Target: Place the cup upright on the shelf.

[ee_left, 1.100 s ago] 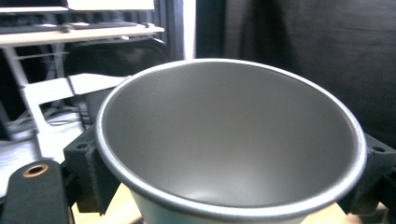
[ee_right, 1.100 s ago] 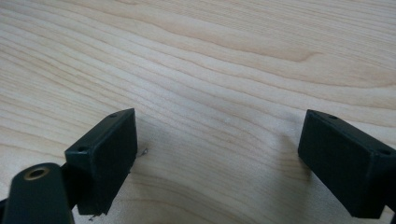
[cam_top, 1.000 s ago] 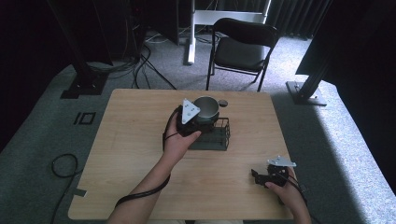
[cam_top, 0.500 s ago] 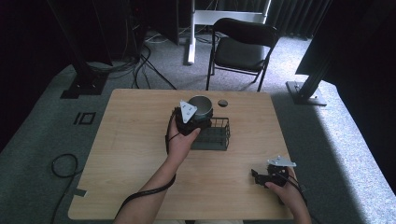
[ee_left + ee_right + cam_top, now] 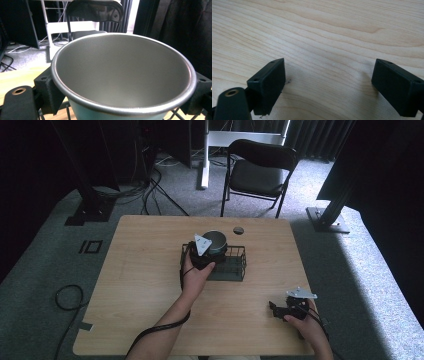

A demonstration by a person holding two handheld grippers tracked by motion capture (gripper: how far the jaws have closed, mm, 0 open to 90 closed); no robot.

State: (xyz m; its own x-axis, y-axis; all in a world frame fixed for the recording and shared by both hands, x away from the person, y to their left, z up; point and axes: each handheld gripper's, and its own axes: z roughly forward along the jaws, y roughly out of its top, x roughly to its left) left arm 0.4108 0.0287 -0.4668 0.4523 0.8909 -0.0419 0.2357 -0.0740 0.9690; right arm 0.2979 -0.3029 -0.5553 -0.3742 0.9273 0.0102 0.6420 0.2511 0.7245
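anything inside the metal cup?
Metal cup, held in the left tongs over the wire basket, shows bare walls inside; its bottom is hidden by the near rim.

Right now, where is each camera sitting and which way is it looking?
High view: above the person's side, looking forward and down at the wooden table; both forearms, the left gripper and the right gripper show.
Left gripper view: on the left gripper, looking into the metal cup between its black jaws.
Right gripper view: on the right gripper, looking down at bare table wood between its parted jaws.
Shared: high and left gripper views both show the cup over the wire basket.
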